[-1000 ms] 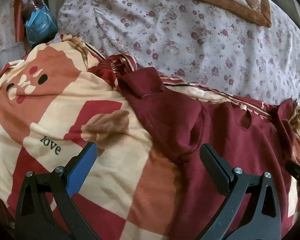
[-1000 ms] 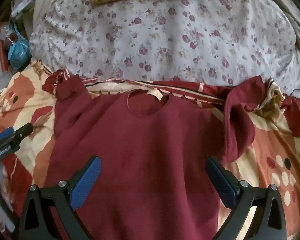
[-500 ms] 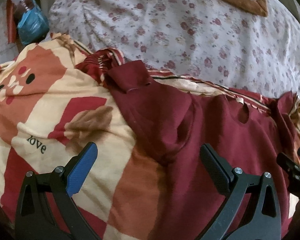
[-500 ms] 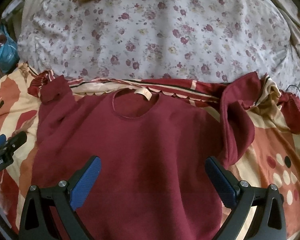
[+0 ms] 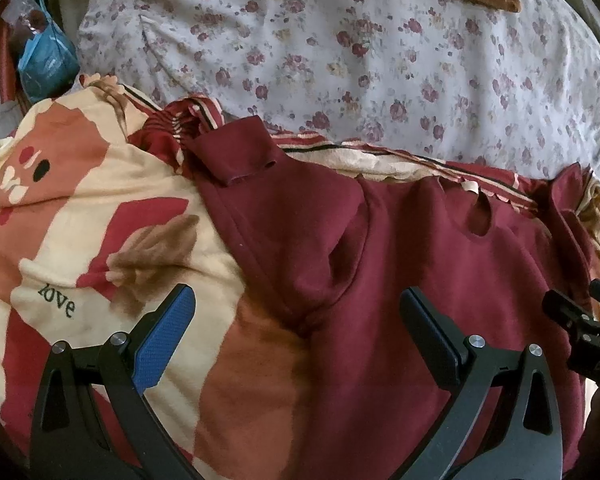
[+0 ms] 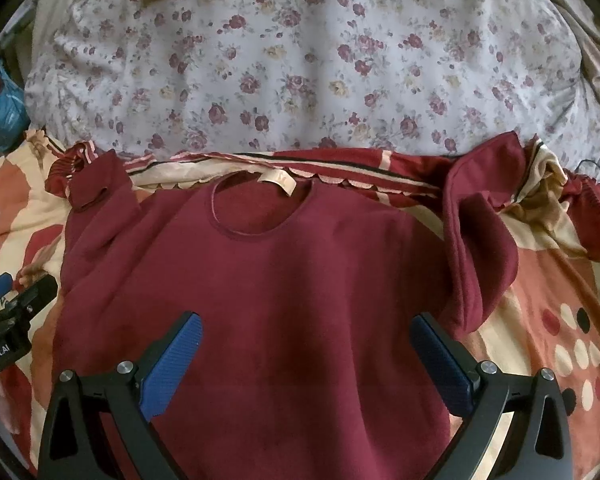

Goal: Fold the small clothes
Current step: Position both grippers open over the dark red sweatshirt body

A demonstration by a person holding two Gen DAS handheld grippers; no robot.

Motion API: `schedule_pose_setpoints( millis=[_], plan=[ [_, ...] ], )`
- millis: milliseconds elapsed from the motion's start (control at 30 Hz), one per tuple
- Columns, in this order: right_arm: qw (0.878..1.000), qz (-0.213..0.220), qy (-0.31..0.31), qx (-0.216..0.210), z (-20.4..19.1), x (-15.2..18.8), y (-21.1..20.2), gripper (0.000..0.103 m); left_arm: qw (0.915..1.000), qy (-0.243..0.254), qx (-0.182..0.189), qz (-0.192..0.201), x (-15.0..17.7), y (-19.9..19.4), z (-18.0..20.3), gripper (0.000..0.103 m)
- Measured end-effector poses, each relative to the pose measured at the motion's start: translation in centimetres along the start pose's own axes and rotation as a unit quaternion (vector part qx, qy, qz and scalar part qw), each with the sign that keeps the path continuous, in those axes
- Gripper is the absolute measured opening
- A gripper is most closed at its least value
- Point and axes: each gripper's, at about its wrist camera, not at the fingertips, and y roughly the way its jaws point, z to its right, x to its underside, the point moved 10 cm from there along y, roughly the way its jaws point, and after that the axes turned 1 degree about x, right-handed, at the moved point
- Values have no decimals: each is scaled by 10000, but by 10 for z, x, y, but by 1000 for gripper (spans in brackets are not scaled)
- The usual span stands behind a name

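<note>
Maroon shirt [image 6: 284, 288] lies flat on the blanket [image 5: 100, 216], spreading beneath both grippers. Left gripper [image 5: 296, 320] and right gripper [image 6: 306, 344] gape empty; pinch each sleeve [image 5: 276, 200] edge cleanly, folding inward.

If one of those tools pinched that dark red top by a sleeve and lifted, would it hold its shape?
Probably not. The dark red top already sags and creases over the blanket, so it would likely hang limp. Its sleeve lies doubled over, suggesting soft, fairly thick cloth: light, unlikely to slip from a pinch.
</note>
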Motion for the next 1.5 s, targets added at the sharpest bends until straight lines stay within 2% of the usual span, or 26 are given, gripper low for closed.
schedule_pose_setpoints(
  millis=[467, 833, 967, 1200, 1300, 1500],
  plan=[
    [9999, -124, 38, -13, 1, 0, 12, 103, 9999, -54, -90, -92, 2, 12, -10, 102],
    [9998, -185, -49, -39, -7, -2, 20, 103, 9991, -289, -287, -138, -6, 19, -53, 102],
    [9998, -196, -52, -72, -7, -2, 22, 103, 9973, -614, -379, -145, -16, 24, -87, 102],
    [9996, -243, -39, -154, -10, -3, 29, 103, 9939, -1030, -368, -161, -49, 50, -122, 102],
    [9995, -241, -68, -175, -12, -3, 30, 103, 9935, -1079, -361, -63, -67, 62, -126, 102],
    [9991, -254, -92, -325, -16, -4, 33, 103, 9943, -977, -251, -336, -87, 95, -115, 100]
  ],
)
